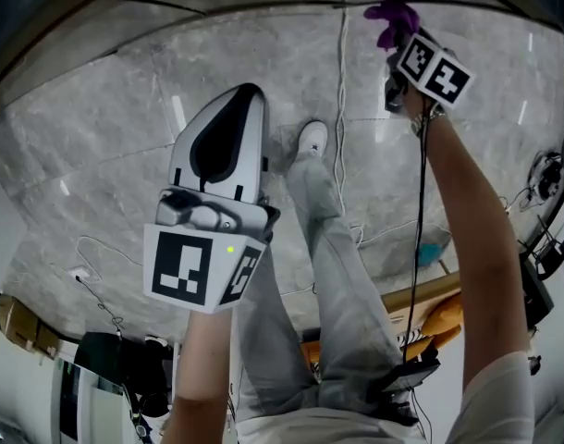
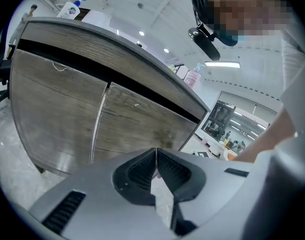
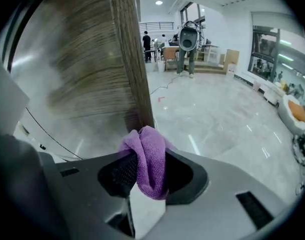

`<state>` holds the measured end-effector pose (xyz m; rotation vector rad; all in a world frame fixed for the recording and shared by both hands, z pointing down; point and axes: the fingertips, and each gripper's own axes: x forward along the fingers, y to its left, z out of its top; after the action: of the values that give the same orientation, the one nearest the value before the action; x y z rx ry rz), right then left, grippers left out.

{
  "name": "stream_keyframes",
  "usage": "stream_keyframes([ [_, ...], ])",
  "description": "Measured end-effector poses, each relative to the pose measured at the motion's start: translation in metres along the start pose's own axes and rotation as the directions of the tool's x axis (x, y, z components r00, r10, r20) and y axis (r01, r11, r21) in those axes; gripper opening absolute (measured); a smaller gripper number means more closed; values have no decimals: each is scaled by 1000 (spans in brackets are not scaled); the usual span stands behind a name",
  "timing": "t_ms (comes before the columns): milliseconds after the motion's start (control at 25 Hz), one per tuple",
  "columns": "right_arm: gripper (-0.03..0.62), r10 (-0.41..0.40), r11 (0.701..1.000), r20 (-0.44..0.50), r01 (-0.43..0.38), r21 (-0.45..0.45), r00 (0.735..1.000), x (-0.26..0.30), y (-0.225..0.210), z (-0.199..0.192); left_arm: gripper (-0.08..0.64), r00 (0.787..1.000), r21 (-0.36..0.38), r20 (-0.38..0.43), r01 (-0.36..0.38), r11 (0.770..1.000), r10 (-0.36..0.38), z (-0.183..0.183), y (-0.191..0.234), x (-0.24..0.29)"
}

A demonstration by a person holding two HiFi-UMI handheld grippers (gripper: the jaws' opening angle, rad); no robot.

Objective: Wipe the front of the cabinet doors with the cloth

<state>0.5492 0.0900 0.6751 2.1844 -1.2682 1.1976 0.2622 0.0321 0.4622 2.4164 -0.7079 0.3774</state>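
The wood-grain cabinet (image 2: pixel 62 109) faces the left gripper (image 2: pixel 156 155), whose fingers (image 2: pixel 137 173) are pressed together on nothing, while the right gripper (image 3: pixel 148 153) hangs by the cabinet's corner, fingers pinching the purple cloth (image 3: pixel 151 171).

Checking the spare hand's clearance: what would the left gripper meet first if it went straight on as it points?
Most likely the cabinet door right of the seam: the left gripper, jaws shut and empty, points at its wood front. How far off it stands is unclear.
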Motion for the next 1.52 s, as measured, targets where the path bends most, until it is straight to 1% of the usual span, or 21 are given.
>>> stream_keyframes([
  [80, 138, 11, 1000, -17, -11, 16, 1000, -4, 10, -17, 17, 1000, 2, -7, 15, 1000, -15, 1, 6, -1],
  [200, 138, 50, 998, -51, -49, 35, 997, -5, 44, -46, 17, 999, 15, -25, 46, 999, -46, 3, 19, -8],
  [360, 138, 104, 990, -62, -97, 106, 993, -3, 110, -73, 17, 996, 34, -50, 72, 997, -70, 2, 43, -31],
  [480, 138, 147, 985, -91, -137, 107, 985, 2, 169, -91, 17, 996, 37, -56, 64, 997, -62, 4, 70, -52],
  [600, 138, 191, 979, -111, -181, 96, 975, 13, 226, -107, 17, 999, 38, -42, 35, 999, -34, 10, 103, -71],
  [680, 138, 225, 972, -109, -215, 99, 968, 22, 257, -111, 17, 1000, 29, -21, 1, 1000, 0, 15, 125, -82],
  [800, 138, 278, 958, -123, -264, 113, 953, 38, 295, -114, 17, 997, -3, 20, -71, 997, 71, 19, 155, -103],
  [880, 138, 305, 950, -142, -290, 116, 942, 49, 315, -117, 17, 991, -29, 43, -125, 992, 126, 17, 171, -118],
  [1000, 138, 319, 946, -161, -305, 109, 934, 67, 328, -120, 17, 980, -62, 54, -190, 980, 193, 8, 184, -132],
  [1160, 138, 311, 949, -154, -300, 95, 938, 88, 320, -106, 17, 961, -101, 57, -264, 959, 271, -8, 178, -138],
  [1280, 138, 309, 950, -136, -300, 82, 941, 101, 315, -97, 17, 947, -132, 56, -306, 943, 315, -23, 174, -141],
  [1400, 138, 342, 939, -164, -341, 32, 925, 108, 304, -89, 17, 940, -151, 59, -323, 934, 335, -29, 156, -128],
  [1440, 138, 349, 936, -176, -352, 16, 920, 108, 298, -87, 17, 941, -152, 61, -321, 935, 334, -29, 146, -120],
  [1520, 138, 350, 935, -188, -354, 16, 918, 107, 279, -87, 17, 944, -153, 63, -311, 938, 324, -30, 126, -103],
])
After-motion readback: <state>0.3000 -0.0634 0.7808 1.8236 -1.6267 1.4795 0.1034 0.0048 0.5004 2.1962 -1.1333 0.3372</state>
